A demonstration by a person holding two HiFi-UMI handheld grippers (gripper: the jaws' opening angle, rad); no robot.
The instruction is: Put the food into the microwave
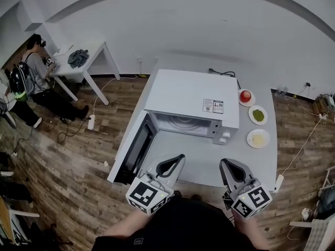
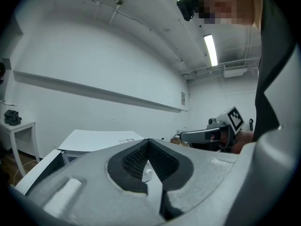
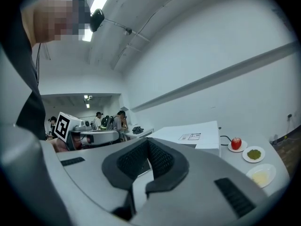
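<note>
Head view: the microwave (image 1: 193, 106) is standing on the worktop (image 1: 261, 163) with its door (image 1: 137, 149) hanging open; an apple (image 1: 245, 95), greens (image 1: 258, 114) and pale food (image 1: 258, 138) are sitting on plates just right of it.
Left gripper view: the left hand-held gripper (image 2: 148, 142) is holding its jaws together, empty.
Right gripper view: the right hand-held gripper (image 3: 149, 145) is likewise pressing jaw to jaw, gripping nothing.

One sticker (image 1: 213, 106) on microwave (image 1: 178, 90) top, print too small to read

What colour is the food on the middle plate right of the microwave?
The food is green; the head view shows it best.
</note>
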